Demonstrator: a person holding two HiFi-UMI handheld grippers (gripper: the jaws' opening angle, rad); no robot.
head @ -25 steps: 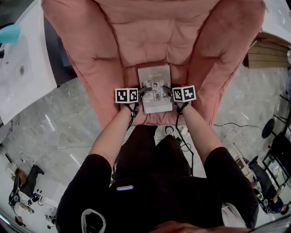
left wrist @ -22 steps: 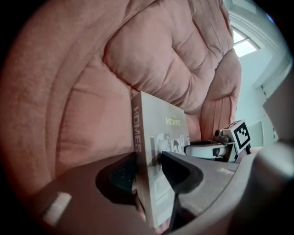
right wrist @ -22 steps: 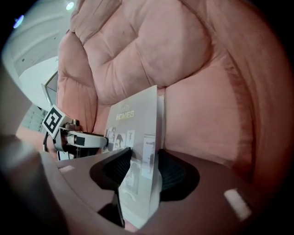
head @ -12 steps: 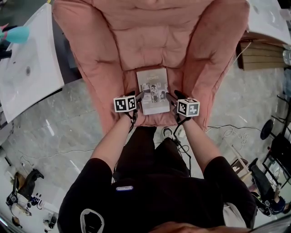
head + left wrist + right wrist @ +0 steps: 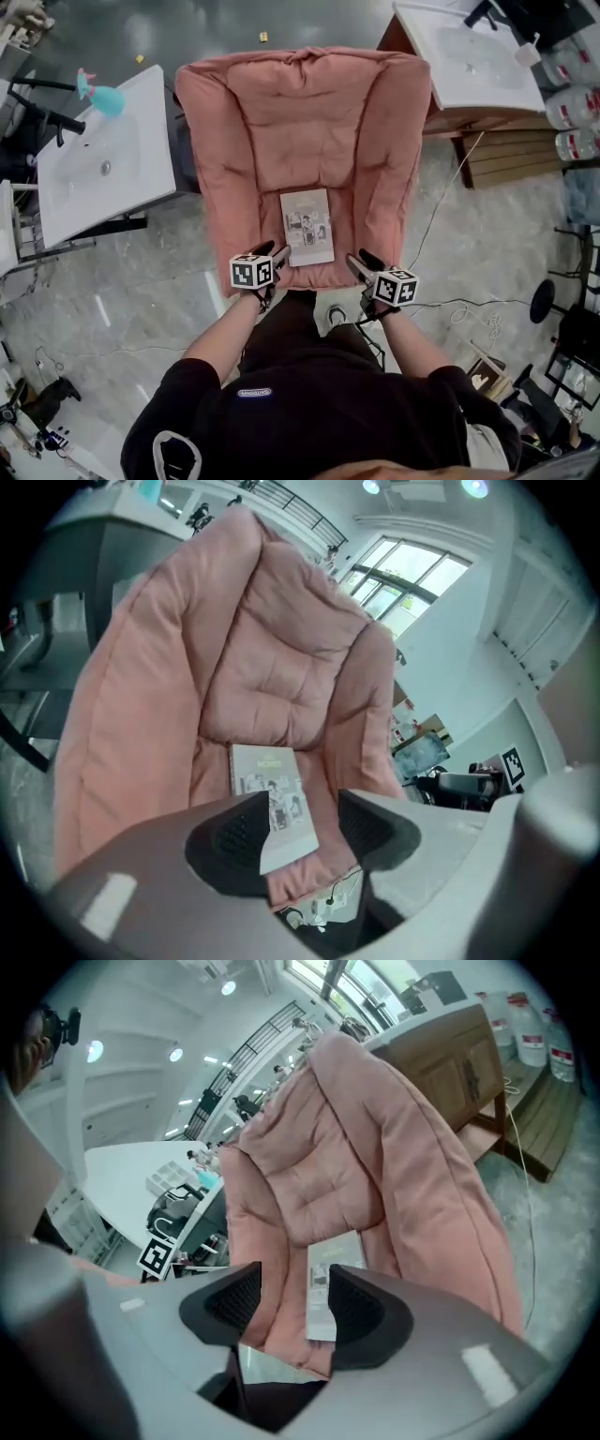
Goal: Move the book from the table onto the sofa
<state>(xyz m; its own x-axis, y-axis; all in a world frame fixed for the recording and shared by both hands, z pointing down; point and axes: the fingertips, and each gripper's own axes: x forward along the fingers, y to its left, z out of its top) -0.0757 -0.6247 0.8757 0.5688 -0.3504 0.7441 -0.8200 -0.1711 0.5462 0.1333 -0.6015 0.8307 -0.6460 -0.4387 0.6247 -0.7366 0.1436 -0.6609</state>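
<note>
Grey jaws of the left gripper (image 5: 305, 822) stand spread with nothing pinched; through their gap shows the near corner of the book (image 5: 265, 782), which looks to lie beyond the pads, not between them. The right gripper (image 5: 295, 1303) is likewise wide apart and empty, with the book's other side showing past its inner jaw. In the head view the two grippers flank the book's near edge, the left just beside its 7 o'clock corner and the right a little off toward 4 o'clock. The book lies flat and face up on the seat of the pink sofa (image 5: 302, 122), spine running 12 to 6, so the placing looks done and what remains is a clean retreat. To do that well, I would keep both pairs of jaws spread and draw them straight back toward 6 o'clock, lifting slightly so that no pad snags the cover or drags the soft cushion and tips the book off the front lip.
</note>
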